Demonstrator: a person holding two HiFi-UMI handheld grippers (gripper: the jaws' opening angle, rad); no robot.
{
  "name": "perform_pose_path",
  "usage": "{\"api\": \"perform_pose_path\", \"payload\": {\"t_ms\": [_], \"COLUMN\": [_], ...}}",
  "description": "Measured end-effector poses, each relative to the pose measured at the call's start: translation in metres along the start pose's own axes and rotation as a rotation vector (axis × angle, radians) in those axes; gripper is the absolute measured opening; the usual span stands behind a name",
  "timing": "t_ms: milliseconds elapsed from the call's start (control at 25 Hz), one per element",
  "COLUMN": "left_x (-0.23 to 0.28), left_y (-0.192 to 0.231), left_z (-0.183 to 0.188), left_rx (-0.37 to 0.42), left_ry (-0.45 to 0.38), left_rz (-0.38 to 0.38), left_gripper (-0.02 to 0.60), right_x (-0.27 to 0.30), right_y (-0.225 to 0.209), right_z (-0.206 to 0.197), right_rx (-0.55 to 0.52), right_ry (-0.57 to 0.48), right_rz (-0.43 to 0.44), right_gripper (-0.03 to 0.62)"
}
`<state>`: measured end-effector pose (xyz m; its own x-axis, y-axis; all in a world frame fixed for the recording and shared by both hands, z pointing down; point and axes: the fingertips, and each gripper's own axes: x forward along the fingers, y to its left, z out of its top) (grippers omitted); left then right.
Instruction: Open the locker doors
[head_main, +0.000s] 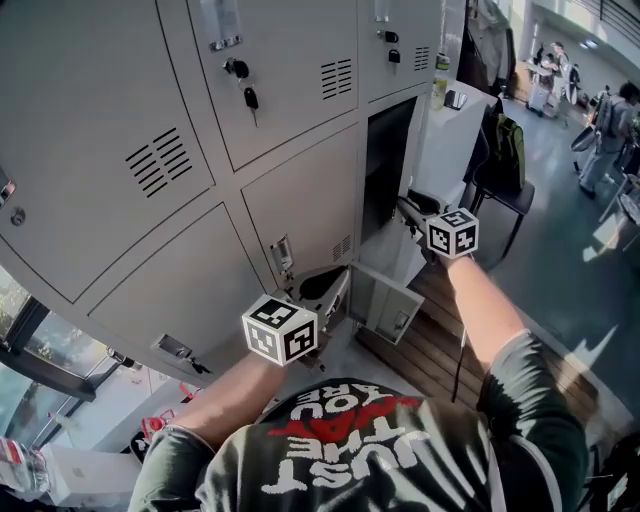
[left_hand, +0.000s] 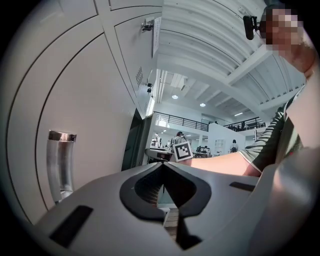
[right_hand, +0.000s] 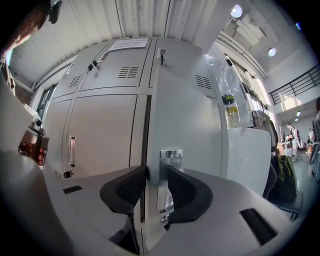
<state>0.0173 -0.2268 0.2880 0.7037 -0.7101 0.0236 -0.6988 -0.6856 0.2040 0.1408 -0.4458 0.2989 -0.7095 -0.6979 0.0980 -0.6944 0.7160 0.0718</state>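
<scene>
1 upright locker door (right_hand: 190, 150), edge-on, ajar

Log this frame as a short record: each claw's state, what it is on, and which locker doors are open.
left claw: shut, nothing in it
right claw: closed on the edge of a locker door, at its metal handle
that door: ajar, with a dark gap along its left edge
small lower door: swung open
remaining doors in the head view: shut; keys hang in one upper lock
task state: under way
</scene>
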Motion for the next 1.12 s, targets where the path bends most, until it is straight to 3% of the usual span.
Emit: {"api": "perform_pose_path", "payload": {"t_ms": [440,960,1120], "left_x": [0.019,0.051,0.058], "left_y": [-0.011,-0.035,-0.04], "left_z": [-0.004,-0.013,-0.015], "left_rx": [-0.009,-0.012,-0.012], "left_ry": [0.006,0.019,0.022], "left_rz": [-0.031,-0.073,-0.072], "left_gripper": [0.0,0.0,0.0], "right_x": [-0.042,-0.097,-0.104], "right_y": [-0.023,-0.078,-0.09], "right_z": [-0.004,-0.015,-0.017], "right_rx": [0.009,0.025,0.018], "right_ry": [-0.029,-0.029,-0.02], "right_rz": [-0.079,-0.202,-0.2], "right_gripper": [0.143,0.112,0.112]}}
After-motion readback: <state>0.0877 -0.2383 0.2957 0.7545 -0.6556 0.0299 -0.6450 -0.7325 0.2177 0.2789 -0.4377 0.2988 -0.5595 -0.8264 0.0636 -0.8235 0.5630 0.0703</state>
